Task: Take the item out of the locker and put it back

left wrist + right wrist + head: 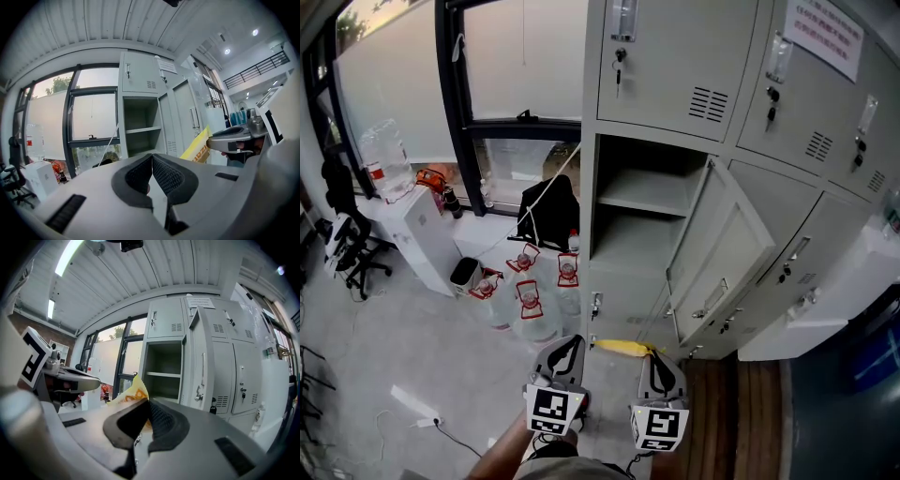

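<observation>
Yellow packet (622, 347) hangs outside the open locker (630, 229), low in front of it, pinched by one end in the right gripper (660, 357), whose jaws are clamped together on the wrapper. The left gripper (566, 343) waits just beside it with its jaws together and nothing between them. With so little of the flat packet in the pads, it could likely slide free and drop to the floor on the way back. The half-open locker door (724, 246) stands on the right gripper's side, so a careless reach might clip its edge. Inside, one shelf (649, 202) splits the locker into an upper and a lower compartment, and both look empty. The neighbouring lockers are closed, their contents unseen.
</observation>
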Motion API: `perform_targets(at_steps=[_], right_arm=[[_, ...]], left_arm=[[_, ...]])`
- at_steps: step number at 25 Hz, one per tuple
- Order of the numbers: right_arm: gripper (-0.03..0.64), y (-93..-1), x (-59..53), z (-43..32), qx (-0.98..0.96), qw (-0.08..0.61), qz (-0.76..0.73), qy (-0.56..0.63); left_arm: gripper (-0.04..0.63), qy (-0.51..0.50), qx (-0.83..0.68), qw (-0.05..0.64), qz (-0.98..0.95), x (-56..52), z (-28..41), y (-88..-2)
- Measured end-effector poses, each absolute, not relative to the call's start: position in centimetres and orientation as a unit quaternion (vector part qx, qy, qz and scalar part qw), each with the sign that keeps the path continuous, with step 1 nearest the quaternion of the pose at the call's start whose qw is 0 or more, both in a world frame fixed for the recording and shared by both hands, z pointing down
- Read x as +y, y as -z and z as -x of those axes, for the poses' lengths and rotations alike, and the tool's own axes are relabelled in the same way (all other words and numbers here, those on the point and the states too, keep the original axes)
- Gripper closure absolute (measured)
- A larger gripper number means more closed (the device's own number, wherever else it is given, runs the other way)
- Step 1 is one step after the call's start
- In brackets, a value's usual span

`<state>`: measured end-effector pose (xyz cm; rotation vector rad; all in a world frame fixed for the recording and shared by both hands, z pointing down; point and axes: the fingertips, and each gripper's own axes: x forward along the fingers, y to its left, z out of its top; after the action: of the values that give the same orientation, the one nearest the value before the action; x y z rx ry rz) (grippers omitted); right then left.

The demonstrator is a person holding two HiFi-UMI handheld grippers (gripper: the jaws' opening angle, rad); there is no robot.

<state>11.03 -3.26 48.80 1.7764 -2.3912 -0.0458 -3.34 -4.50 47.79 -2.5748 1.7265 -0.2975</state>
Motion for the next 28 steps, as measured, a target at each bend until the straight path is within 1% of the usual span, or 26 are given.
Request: perform_targets(at_steps=[7, 28], right_arm=[[0.598, -49.9, -1.8, -11.3, -0.796, 0.087, -0.600, 0.002], [0.598, -49.9, -2.2, -11.6, -0.792, 0.089, -0.604, 0.004]], left_arm=[[0.572, 0.096, 0.553, 0.012, 0.827, -3.1, 3.5, -48.2], [0.574, 0.102, 0.548, 0.006, 0.831, -3.9, 2.8, -48.4]])
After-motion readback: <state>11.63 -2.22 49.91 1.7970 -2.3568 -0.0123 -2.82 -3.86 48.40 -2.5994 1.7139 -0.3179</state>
